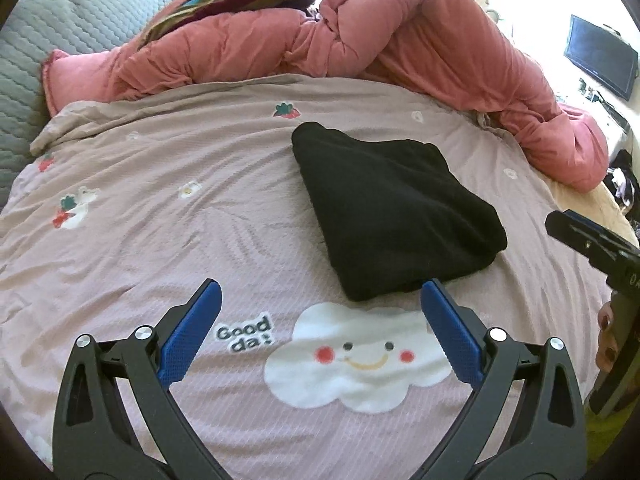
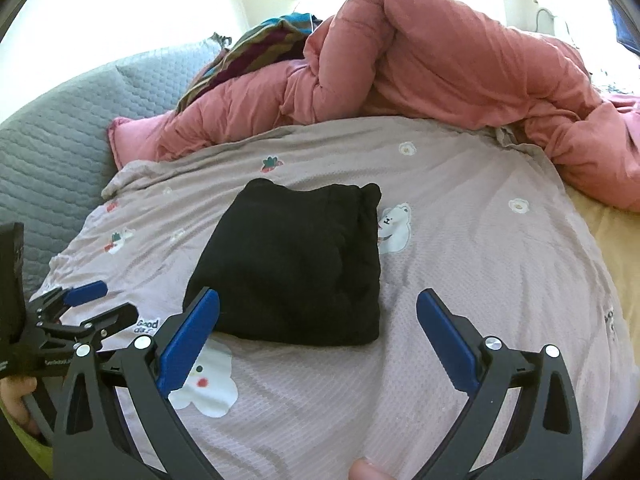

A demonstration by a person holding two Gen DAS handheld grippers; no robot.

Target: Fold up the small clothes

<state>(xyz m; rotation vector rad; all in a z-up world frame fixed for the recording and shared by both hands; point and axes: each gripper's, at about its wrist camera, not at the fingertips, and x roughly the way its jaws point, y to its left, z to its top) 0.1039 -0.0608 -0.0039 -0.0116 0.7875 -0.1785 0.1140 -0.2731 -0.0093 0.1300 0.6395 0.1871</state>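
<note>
We see both tongs spread wide with nothing between their blue pads. From the left tongs [image 1: 320, 300] the folded black garment [image 1: 394, 210] lies just ahead and right on the pink bedsheet [image 1: 140, 220], above a smiling cloud print [image 1: 356, 356] and beside a dark screen [image 1: 600, 56] far right. From the right tongs [image 2: 318, 308] the garment [image 2: 296, 260] lies ahead and left; only this view shows a bear print [image 2: 394, 226] touching its right edge.
</note>
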